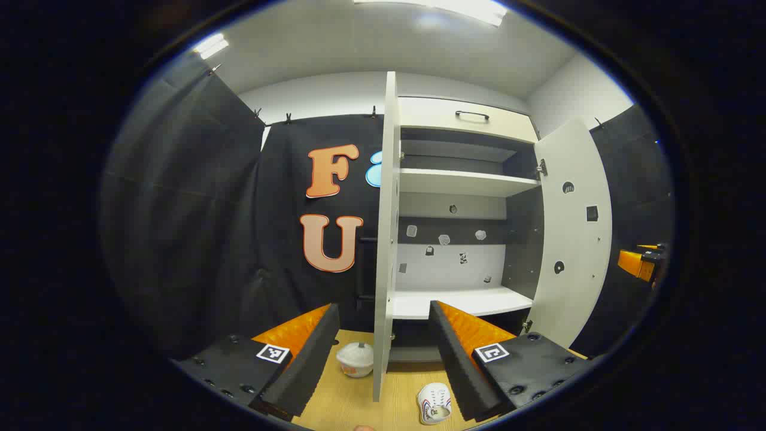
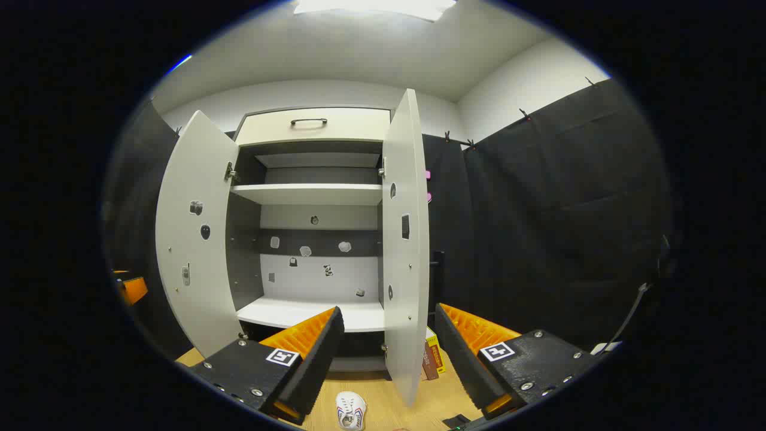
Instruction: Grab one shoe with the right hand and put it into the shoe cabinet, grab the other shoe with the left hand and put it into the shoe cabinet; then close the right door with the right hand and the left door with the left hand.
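Note:
The shoe cabinet [image 1: 461,179] stands ahead with both doors swung open. Its left door [image 1: 386,239] is edge-on to me and its right door [image 1: 571,239] is angled outward. A white shoe [image 1: 435,404] lies on the wooden floor below the cabinet, beside my left gripper [image 1: 383,308], which is open and holds nothing. In the right gripper view the cabinet [image 2: 311,194] shows its left door [image 2: 194,239] and right door [image 2: 407,239]. A white shoe [image 2: 350,410] lies low between the fingers of my open right gripper [image 2: 389,311], well below them.
A white lidded cup [image 1: 356,359] sits on the floor left of the left door. Some books [image 2: 432,359] stand right of the right door. Black cloth walls close in both sides. The other gripper [image 1: 640,263] shows at the far right edge.

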